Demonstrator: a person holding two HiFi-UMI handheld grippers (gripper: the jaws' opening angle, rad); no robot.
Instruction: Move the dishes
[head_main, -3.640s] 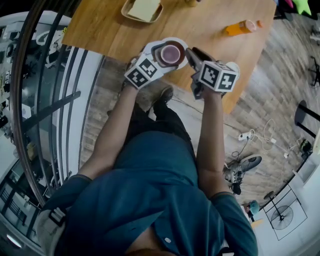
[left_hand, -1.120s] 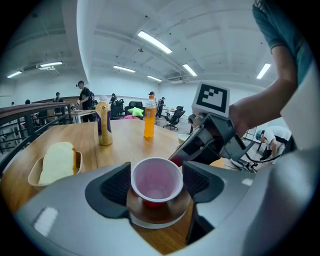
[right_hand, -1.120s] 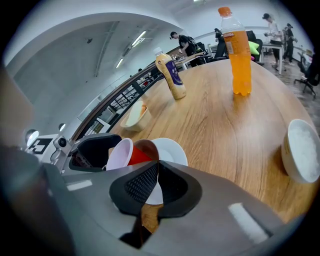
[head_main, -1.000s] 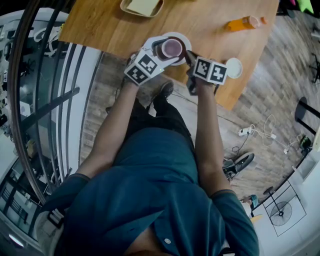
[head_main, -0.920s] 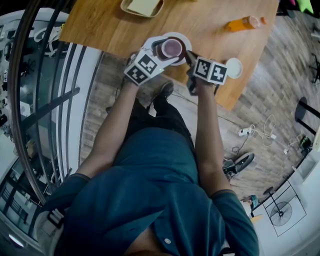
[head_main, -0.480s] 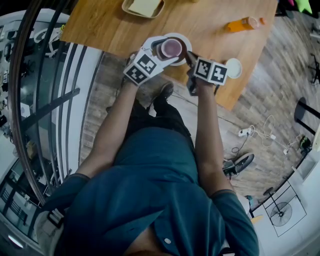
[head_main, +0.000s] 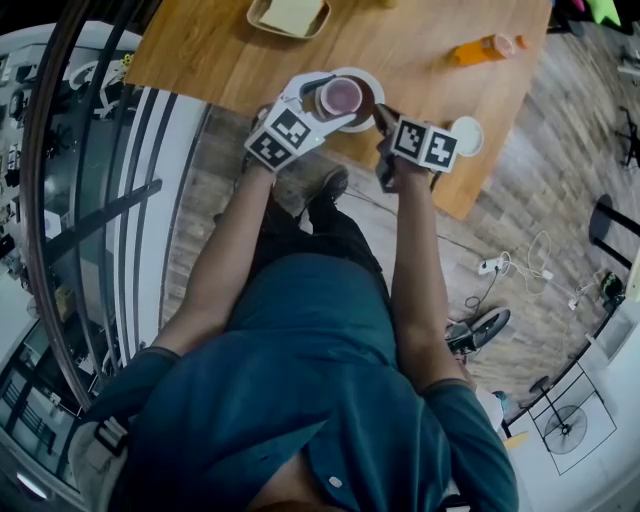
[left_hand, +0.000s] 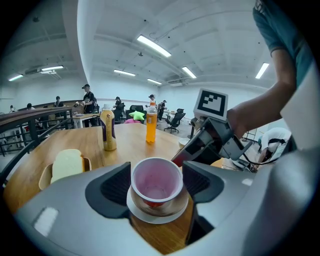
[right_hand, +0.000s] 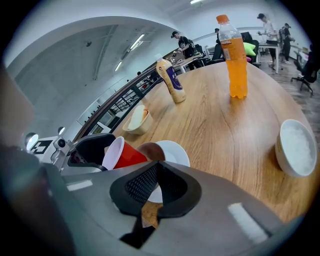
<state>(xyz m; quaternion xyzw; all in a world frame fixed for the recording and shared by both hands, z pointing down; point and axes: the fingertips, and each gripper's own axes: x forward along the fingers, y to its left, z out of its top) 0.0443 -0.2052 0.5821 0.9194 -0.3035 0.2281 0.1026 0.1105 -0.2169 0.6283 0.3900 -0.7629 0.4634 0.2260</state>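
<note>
Left gripper (left_hand: 156, 185) jaws tight on red cup (right_hand: 127, 154). Cup tipped, just over brown bowl (right_hand: 150, 150) on plate (right_hand: 175, 150). Right gripper (right_hand: 156, 182) jaws nearly together, seem to pinch plate's near rim. White bowl (right_hand: 297, 147) right of plate, well apart.

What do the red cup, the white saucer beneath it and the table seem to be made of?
Red cup: probably thin plastic, glossy red outside and pale inside, with a rolled rim.
White saucer: looks like glazed ceramic, smooth with a soft shine, though melamine is possible.
Table: wood or wood veneer, matte, with visible grain lines.
</note>
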